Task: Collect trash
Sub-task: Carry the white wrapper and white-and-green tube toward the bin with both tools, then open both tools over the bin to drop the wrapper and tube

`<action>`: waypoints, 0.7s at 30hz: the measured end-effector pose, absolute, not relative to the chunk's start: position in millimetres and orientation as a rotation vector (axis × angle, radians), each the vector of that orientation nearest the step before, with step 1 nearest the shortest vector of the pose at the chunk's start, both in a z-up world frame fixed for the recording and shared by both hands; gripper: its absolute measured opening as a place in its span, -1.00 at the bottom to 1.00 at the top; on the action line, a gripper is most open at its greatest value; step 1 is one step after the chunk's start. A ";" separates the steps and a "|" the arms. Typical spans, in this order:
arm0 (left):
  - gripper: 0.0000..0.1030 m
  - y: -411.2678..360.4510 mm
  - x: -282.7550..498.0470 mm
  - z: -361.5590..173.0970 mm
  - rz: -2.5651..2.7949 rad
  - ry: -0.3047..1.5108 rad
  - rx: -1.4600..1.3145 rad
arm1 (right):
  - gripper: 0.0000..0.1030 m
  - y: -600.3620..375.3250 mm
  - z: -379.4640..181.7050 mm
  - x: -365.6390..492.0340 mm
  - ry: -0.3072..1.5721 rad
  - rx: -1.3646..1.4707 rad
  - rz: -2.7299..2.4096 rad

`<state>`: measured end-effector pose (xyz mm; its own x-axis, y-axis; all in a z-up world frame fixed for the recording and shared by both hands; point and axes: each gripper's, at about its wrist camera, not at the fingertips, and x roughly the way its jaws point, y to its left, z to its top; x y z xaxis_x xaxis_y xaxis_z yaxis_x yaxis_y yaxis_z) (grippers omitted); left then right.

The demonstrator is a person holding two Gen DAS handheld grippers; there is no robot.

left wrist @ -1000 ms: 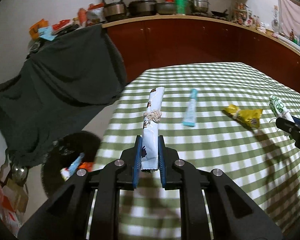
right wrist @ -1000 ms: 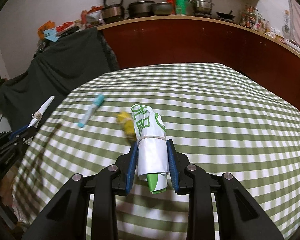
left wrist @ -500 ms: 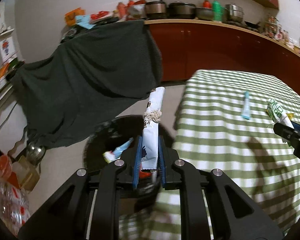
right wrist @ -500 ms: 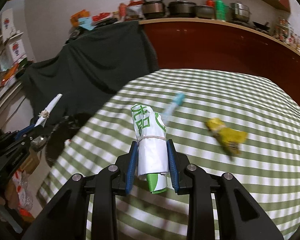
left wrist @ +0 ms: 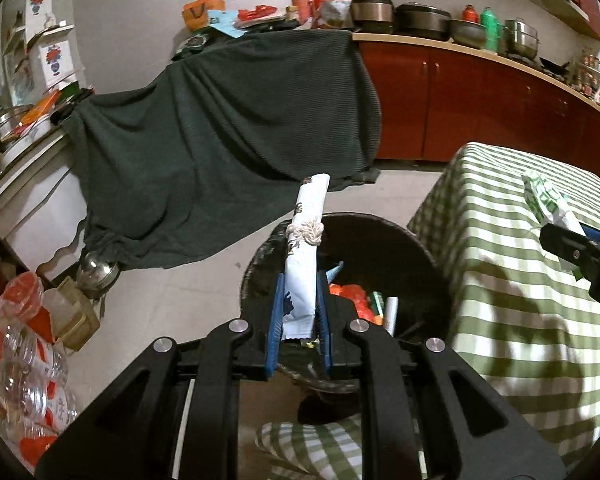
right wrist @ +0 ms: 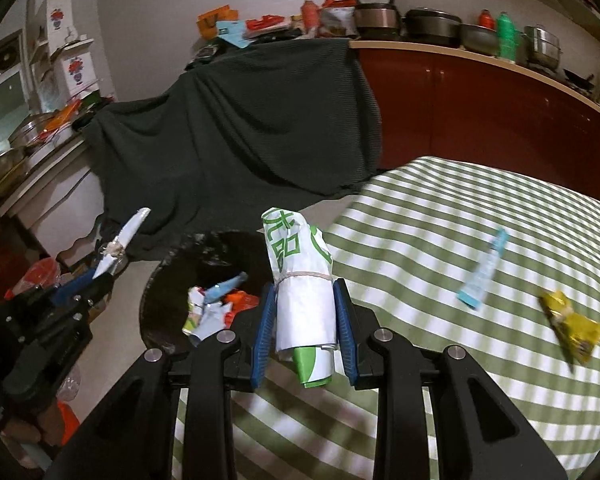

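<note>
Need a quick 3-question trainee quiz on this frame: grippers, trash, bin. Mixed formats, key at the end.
1. True or false: the left gripper is shut on a pale blue roll tied with string.
2. What does the right gripper hold? A) yellow wrapper B) green-and-white roll C) nothing
3. Fill in: two pieces lie on the checked tablecloth: a blue sachet and a ____ wrapper.

Key: 1 true; 2 B; 3 yellow.

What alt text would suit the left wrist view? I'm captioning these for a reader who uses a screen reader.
The left gripper holds a pale blue wrapper tied with string, above a dark round bin on the floor that already holds trash. At right is a green checked table, where the right gripper holds a green and white wrapper.
</note>
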<state>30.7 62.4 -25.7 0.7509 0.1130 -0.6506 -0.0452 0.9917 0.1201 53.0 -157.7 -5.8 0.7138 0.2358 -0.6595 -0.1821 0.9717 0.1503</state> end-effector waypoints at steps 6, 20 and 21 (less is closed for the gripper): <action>-0.70 78.8 42.7 -36.0 0.119 0.737 0.063 | -0.42 -129.1 -10.2 70.9 0.754 0.063 0.273; -0.69 90.9 70.6 -52.9 0.134 0.755 0.041 | -0.42 -91.6 -25.0 98.3 0.792 0.038 0.309; -0.69 91.4 72.4 -54.6 0.137 0.758 0.041 | -0.42 -88.7 -25.4 100.8 0.794 0.036 0.310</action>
